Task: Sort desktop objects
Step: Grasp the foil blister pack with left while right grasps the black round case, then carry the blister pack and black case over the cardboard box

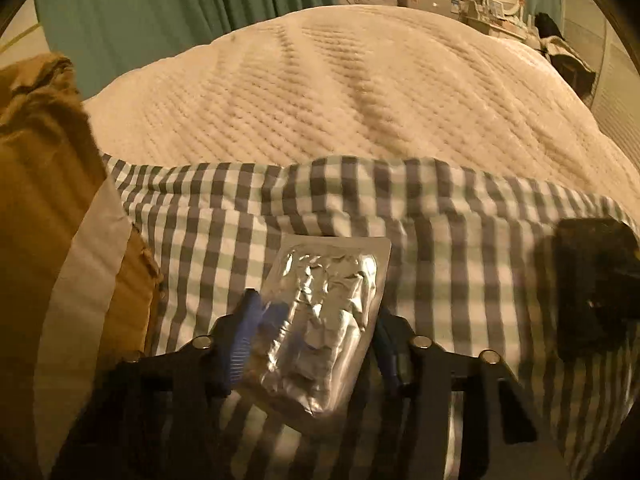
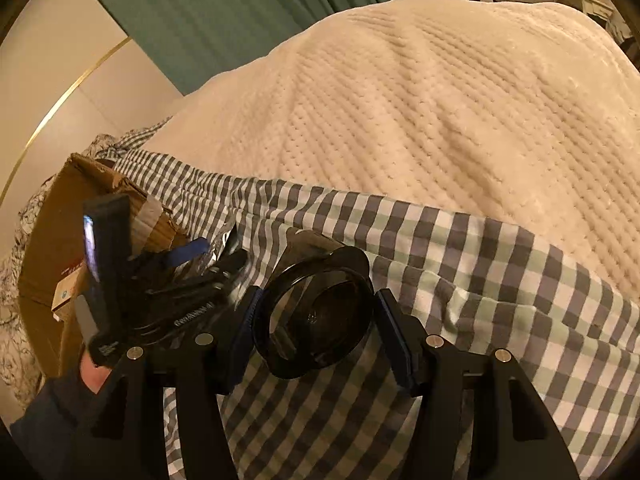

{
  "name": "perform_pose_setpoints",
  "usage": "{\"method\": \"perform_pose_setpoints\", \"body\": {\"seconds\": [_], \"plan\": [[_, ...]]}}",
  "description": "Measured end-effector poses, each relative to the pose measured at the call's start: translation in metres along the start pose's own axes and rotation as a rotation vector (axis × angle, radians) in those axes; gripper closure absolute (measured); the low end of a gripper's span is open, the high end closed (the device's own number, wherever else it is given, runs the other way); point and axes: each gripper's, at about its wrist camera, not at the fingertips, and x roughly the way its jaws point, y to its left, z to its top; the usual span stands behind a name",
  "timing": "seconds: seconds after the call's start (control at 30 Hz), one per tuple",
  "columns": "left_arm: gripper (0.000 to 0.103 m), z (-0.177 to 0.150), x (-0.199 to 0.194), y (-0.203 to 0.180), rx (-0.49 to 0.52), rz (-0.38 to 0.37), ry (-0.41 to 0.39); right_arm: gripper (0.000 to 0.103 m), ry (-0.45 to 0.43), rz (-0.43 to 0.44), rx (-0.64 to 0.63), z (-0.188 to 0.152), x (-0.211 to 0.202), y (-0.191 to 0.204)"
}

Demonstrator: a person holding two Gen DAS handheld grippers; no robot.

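silver foil blister pack sits between the blue pads of the left gripper in the left wrist view, over the checked cloth; both pads meet its edges, so the fingers are clamped on it. cardboard box stands at left. right wrist view: the right gripper holds a dark round cup, fingers clamped on its sides, above the checked cloth, with the left gripper just beside it near the cardboard box.
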Motion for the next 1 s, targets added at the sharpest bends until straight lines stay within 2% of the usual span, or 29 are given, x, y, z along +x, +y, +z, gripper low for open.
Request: {"method": "perform_pose_setpoints", "body": {"seconds": [0.1,0.2,0.23,0.27,0.4,0.47,0.57,0.7,0.77,0.87,1.0], "plan": [[0.068,-0.008,-0.016,-0.015,0.03,-0.001,-0.006,0.047,0.005,0.001,-0.005,0.0,-0.001,0.003],[0.071,-0.024,-0.036,-0.022,0.005,-0.03,-0.005,0.047,0.011,-0.007,-0.016,-0.001,-0.003,0.008],[0.082,-0.029,-0.046,-0.021,-0.006,-0.033,-0.01,0.047,0.013,-0.012,-0.019,-0.002,-0.004,0.012],[0.082,-0.042,-0.059,-0.021,-0.018,-0.033,-0.019,0.047,0.016,-0.016,-0.02,-0.003,-0.006,0.015],[0.083,-0.068,-0.096,-0.015,-0.134,-0.148,-0.038,0.047,0.026,-0.01,-0.024,-0.02,-0.02,0.031],[0.084,-0.083,-0.107,-0.016,-0.156,-0.159,-0.034,0.047,0.039,-0.016,-0.029,-0.03,-0.028,0.039],[0.084,-0.103,-0.123,-0.023,-0.134,-0.162,-0.034,0.047,0.059,-0.043,-0.042,-0.046,-0.044,0.051],[0.086,-0.114,-0.147,-0.022,-0.125,-0.197,-0.066,0.047,0.043,-0.054,-0.035,-0.063,-0.068,0.059],[0.093,-0.115,-0.154,-0.017,-0.159,-0.204,-0.077,0.047,0.032,-0.054,-0.022,-0.072,-0.083,0.064],[0.096,-0.119,-0.17,-0.008,-0.232,-0.274,-0.097,0.047,0.01,-0.057,-0.029,-0.077,-0.103,0.077],[0.096,-0.111,-0.187,-0.005,-0.209,-0.297,-0.164,0.047,-0.03,-0.086,-0.077,-0.077,-0.127,0.103]]}}
